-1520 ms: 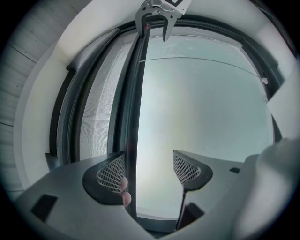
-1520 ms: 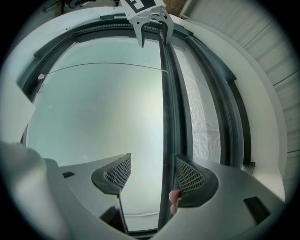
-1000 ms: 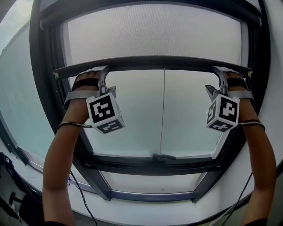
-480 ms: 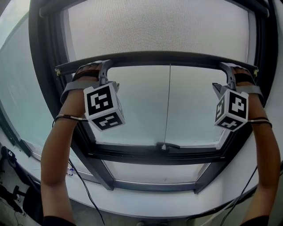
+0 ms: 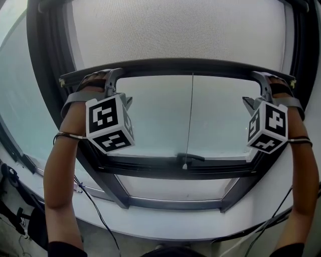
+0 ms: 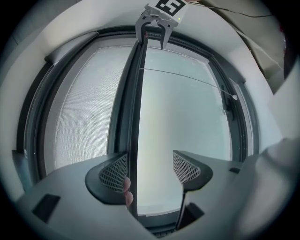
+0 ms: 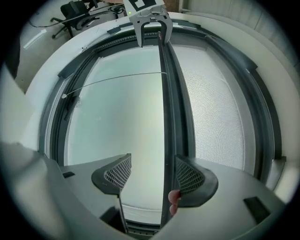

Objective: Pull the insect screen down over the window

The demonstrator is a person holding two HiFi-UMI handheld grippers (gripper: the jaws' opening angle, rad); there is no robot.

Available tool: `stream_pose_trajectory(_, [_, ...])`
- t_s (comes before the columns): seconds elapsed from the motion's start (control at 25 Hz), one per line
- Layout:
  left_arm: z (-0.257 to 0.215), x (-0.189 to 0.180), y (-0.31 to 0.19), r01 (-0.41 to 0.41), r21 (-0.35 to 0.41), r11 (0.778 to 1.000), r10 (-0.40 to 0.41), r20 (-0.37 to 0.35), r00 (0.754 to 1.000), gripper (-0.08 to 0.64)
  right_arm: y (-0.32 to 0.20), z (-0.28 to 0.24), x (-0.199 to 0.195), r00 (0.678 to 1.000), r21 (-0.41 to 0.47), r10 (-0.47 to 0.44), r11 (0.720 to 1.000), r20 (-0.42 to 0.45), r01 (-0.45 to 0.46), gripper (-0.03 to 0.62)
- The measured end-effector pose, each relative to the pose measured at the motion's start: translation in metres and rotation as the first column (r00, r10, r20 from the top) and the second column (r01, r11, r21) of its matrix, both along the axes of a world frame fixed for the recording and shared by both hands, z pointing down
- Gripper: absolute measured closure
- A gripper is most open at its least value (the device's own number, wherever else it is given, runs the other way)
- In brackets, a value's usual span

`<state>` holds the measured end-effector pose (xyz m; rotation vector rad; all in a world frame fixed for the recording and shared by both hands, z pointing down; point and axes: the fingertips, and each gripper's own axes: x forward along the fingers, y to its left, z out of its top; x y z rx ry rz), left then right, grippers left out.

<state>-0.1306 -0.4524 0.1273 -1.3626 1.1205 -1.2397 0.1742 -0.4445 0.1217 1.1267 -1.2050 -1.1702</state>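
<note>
The insect screen's grey mesh [image 5: 175,30] hangs part-way down the window. Its dark bottom bar [image 5: 180,66] runs across the pane. My left gripper [image 5: 111,76] is hooked over the bar's left end and my right gripper [image 5: 264,79] over its right end. In the left gripper view the bar [image 6: 136,108] runs between the jaws of the left gripper [image 6: 150,166], against the left one, and the jaws stand wide apart. In the right gripper view the right gripper [image 7: 152,171] is likewise open, with the bar [image 7: 165,93] against its right jaw. Fingertips show beside the bar in both views.
A thin pull cord [image 5: 190,115] hangs from the bar's middle down to the dark lower window frame [image 5: 150,170]. Below lies the white sill [image 5: 175,223], with cables [image 5: 95,211] trailing from my wrists. An office chair [image 7: 70,9] stands in the room behind.
Both grippers and the bar have come down a little toward the lower frame. More mesh shows above the bar. The jaws have kept their spacing.
</note>
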Motion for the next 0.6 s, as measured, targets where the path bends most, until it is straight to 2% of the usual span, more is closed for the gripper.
stream_pose_trajectory(0.28, [0.002,-0.001,0.000,-0.003,-0.002,1.000,0.003,-0.004,1.000,0.256,0.002,0.002,-0.001,1.000,-0.016,0.002,1.000,-0.003,-0.003,0.318])
stream_pose_trajectory(0.48, [0.005,-0.002,-0.005,0.013,0.063,0.998,-0.014,0.014,1.000,0.256,-0.005,0.004,-0.001,1.000,0.061,-0.007,0.998,0.020,0.006,0.318])
stream_pose_trajectory(0.6, [0.013,-0.001,-0.010,0.014,0.052,0.999,-0.015,0.010,1.000,0.256,-0.010,0.011,0.000,1.000,0.058,0.014,0.998,0.014,-0.015,0.318])
